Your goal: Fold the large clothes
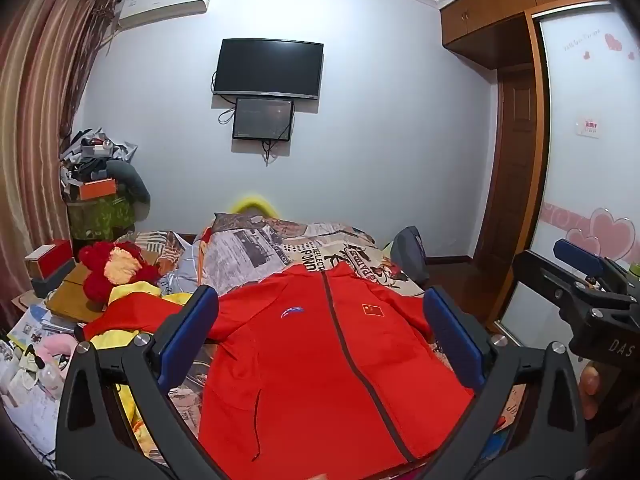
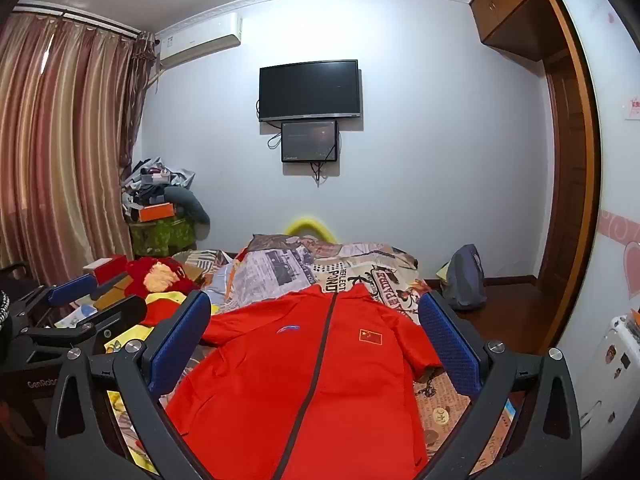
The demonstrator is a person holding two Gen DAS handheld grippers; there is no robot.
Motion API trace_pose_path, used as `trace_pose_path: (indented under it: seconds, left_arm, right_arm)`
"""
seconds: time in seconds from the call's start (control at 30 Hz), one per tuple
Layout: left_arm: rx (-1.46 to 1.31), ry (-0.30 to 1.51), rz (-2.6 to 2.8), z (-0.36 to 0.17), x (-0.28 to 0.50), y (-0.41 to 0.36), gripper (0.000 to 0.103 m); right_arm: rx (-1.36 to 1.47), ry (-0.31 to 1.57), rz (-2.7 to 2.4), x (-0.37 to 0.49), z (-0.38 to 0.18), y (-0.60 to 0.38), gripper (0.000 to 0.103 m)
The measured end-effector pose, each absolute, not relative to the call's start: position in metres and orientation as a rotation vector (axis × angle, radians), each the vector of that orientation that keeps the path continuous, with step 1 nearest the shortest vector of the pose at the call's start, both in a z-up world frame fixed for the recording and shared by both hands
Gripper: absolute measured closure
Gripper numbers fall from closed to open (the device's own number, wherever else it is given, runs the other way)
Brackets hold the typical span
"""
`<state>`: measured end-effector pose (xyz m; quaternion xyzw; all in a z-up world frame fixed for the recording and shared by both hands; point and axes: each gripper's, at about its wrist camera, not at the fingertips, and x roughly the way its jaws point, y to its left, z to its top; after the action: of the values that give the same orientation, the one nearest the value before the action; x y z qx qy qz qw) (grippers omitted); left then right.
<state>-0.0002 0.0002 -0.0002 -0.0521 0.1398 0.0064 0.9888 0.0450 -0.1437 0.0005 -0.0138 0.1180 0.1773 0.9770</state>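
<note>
Left wrist view looks down the bed, where a red jacket lies flat, front up and zipped, collar at the far end and hem nearest the camera. Its left sleeve trails out over yellow cloth and clutter at the left; its right sleeve lies close along the body. The left tool stands wide with nothing between its pads, hanging above the jacket's near half. The right tool is likewise wide and empty, just right of the other. Folding looks not yet begun: this is the approach to a first grasp. Next, I judge, each tool should drop to a sleeve or side edge, pinching only the jacket and not the patterned bedsheet beneath.
</note>
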Motion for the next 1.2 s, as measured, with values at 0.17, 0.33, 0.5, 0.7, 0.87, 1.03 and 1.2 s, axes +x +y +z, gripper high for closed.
trace_pose_path:
  seconds: [0.17,0.33,0.5,0.7,0.87,1.03,1.2]
  left_arm:
    - [-0.099,0.279,0.013,0.0,0.0,0.0,0.0]
    - [-0.091,0.278,0.015,-0.001,0.001,-0.002,0.0]
    - [-0.09,0.281,0.017,-0.004,0.006,-0.005,0.0]
    - [-0.09,0.273,0.018,-0.006,-0.001,-0.004,0.0]
    - [-0.095,0.272,0.018,-0.002,0.0,0.001,0.0]
    - [-0.091,0.272,0.018,-0.002,0.001,0.002,0.0]
    - [-0.092,0.272,0.022,0.0,0.001,0.002,0.0]
  right_arm:
    - [-0.028,0.24,0.356,0.045,0.0,-0.143,0.0]
    - [-0.028,0.242,0.357,0.045,0.0,-0.143,0.0]
    - [-0.03,0.243,0.356,0.045,0.0,-0.143,0.0]
    - [-0.029,0.245,0.356,0.044,0.001,-0.143,0.0]
    - [-0.031,0.245,0.355,0.048,-0.007,-0.144,0.0]
    - [-0.03,0.247,0.355,0.046,-0.005,-0.142,0.0]
    - [-0.031,0.248,0.355,0.047,-0.005,-0.143,0.0]
